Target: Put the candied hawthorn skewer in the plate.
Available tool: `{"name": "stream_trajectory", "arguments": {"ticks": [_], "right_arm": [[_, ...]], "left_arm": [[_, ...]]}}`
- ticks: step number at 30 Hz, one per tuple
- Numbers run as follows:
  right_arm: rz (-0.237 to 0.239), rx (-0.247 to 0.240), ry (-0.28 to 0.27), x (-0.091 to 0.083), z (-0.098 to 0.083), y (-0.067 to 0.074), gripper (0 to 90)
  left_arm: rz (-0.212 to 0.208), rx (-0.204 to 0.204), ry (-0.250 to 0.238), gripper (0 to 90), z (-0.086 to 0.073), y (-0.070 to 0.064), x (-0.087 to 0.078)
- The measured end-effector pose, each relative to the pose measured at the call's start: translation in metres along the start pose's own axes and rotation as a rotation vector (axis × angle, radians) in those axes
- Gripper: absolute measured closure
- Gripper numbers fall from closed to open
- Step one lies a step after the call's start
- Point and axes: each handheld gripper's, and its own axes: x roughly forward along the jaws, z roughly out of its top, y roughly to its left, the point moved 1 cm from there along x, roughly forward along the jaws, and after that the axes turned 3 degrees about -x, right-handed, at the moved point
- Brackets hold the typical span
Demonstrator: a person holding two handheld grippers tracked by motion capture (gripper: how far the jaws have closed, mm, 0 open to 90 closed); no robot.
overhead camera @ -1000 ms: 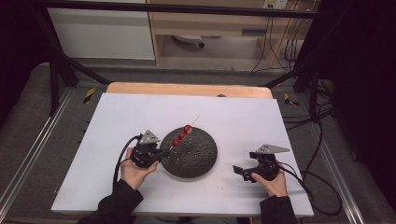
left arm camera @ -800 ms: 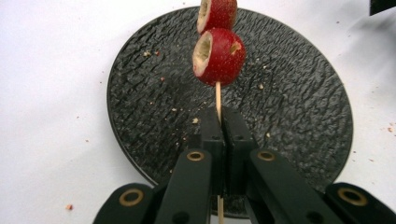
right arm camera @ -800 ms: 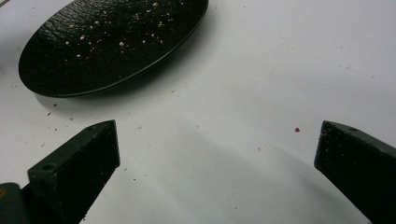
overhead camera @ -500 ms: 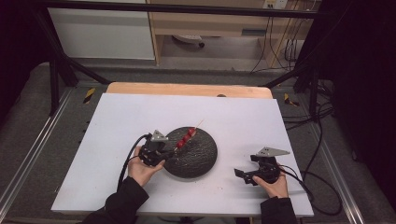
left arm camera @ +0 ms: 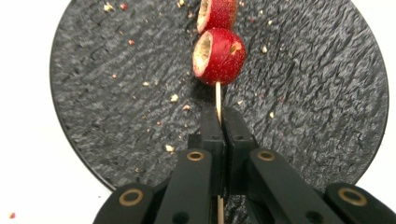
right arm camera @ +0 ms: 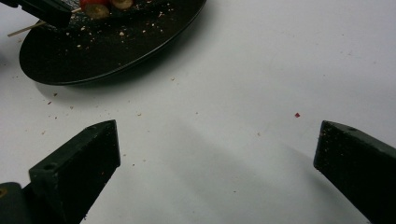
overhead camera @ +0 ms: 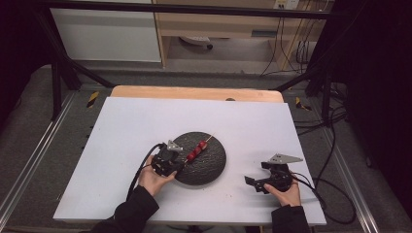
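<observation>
From above the person's side we look forward and down on the whole white worktop (overhead camera: 126,131), with the left tongs (overhead camera: 176,165) at the near rim of the dark plate (overhead camera: 214,167) and the right tongs (overhead camera: 256,184) well off to its right. In the left gripper view we ride low and very near, facing along the left tongs (left arm camera: 219,128) across the plate (left arm camera: 116,93). In the right gripper view we sit close over the worktop (right arm camera: 261,70), facing between the right tongs (right arm camera: 217,149) toward the plate (right arm camera: 116,51) farther off. All three views share that plate and the skewer of red fruit (left arm camera: 219,56) on it.
</observation>
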Motion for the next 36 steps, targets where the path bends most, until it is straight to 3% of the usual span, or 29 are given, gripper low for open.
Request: {"name": "stream_trajectory", "arguments": {"ticks": [16, 20, 33, 36], "right_arm": [[-0.006, 0.005, 0.007, 0.000, -0.001, 0.000, 1.0], [-0.006, 0.004, 0.006, 0.000, -0.001, 0.000, 1.0], [-0.006, 0.014, 0.000, -0.002, 0.000, 0.000, 0.7], [-0.007, 0.012, -0.005, -0.002, 0.000, 0.000, 0.6]], "left_arm": [[-0.003, -0.005, -0.007, 87.8, -0.001, 0.000, 0.000], [-0.013, 0.006, -0.026, 82.4, -0.002, 0.002, -0.006], [-0.043, 0.072, -0.116, 38.7, -0.015, 0.018, -0.037], [-0.053, 0.067, -0.127, 27.9, -0.019, 0.024, -0.044]]}}
